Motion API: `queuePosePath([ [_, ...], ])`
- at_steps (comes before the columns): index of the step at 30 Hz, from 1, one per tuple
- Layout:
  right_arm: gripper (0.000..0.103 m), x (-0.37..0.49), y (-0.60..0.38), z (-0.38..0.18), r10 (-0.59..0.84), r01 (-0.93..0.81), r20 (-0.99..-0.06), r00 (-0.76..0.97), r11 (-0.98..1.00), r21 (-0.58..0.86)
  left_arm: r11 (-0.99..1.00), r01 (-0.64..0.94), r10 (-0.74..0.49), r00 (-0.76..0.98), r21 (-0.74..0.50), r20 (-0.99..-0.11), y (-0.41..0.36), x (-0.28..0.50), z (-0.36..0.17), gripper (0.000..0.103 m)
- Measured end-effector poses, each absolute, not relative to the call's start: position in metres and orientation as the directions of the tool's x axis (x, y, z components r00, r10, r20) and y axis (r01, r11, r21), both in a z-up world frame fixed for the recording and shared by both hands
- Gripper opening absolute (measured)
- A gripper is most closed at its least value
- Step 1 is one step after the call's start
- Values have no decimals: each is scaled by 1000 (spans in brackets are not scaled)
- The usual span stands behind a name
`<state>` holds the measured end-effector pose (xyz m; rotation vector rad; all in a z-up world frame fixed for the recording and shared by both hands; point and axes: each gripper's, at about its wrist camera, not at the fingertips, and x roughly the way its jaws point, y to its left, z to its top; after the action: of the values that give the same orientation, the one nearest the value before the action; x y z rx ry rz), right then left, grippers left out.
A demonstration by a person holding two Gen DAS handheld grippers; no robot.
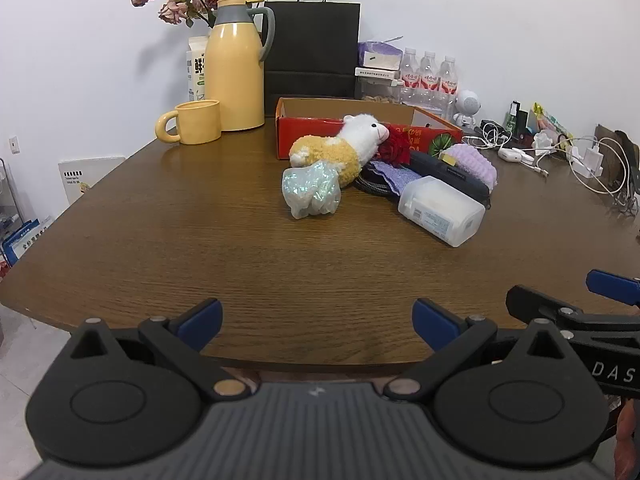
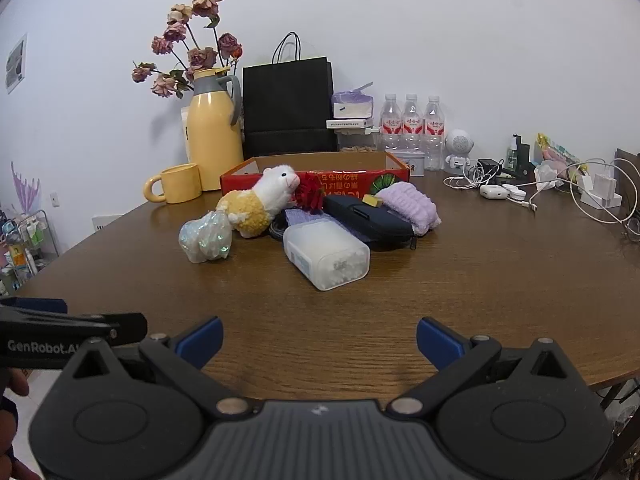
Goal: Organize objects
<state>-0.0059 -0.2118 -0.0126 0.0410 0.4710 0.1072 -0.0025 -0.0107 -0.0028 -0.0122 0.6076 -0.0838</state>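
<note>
Desk (image 2: 480, 280) carries a cluster at centre; open cardboard box (image 2: 316, 178) stands behind the cluster; plush alpaca (image 2: 260, 204) lies before the box, iridescent wrapped bundle (image 2: 206, 238) touching it at front left; cotton-swab container (image 2: 326, 254) lies nearest the front edge, zip pouch (image 2: 368, 216) behind it, knitted cloth (image 2: 412, 206) on the pouch's right end; mug (image 2: 176, 188) left of the box, thermos jug (image 2: 214, 132) behind the mug; paper bag (image 2: 288, 108) against the wall behind the box; water bottles (image 2: 412, 128) right of the bag; cables and chargers (image 2: 520, 188) at far right.

I see even, bright indoor light, soft shadows behind the yellow jug (image 1: 236, 68) on the wall (image 2: 440, 40). Mild sheen on the table (image 1: 180, 220). Heavy fisheye bending and dark corners; focus sharp throughout.
</note>
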Motion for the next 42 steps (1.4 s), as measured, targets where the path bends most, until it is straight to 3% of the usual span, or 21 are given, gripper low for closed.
queuePosePath([
  [42,103,-2,-213,-17,83,-56,-491,867,996,70,997,77,-67,781,-10,-620,-17,2,-14,103],
])
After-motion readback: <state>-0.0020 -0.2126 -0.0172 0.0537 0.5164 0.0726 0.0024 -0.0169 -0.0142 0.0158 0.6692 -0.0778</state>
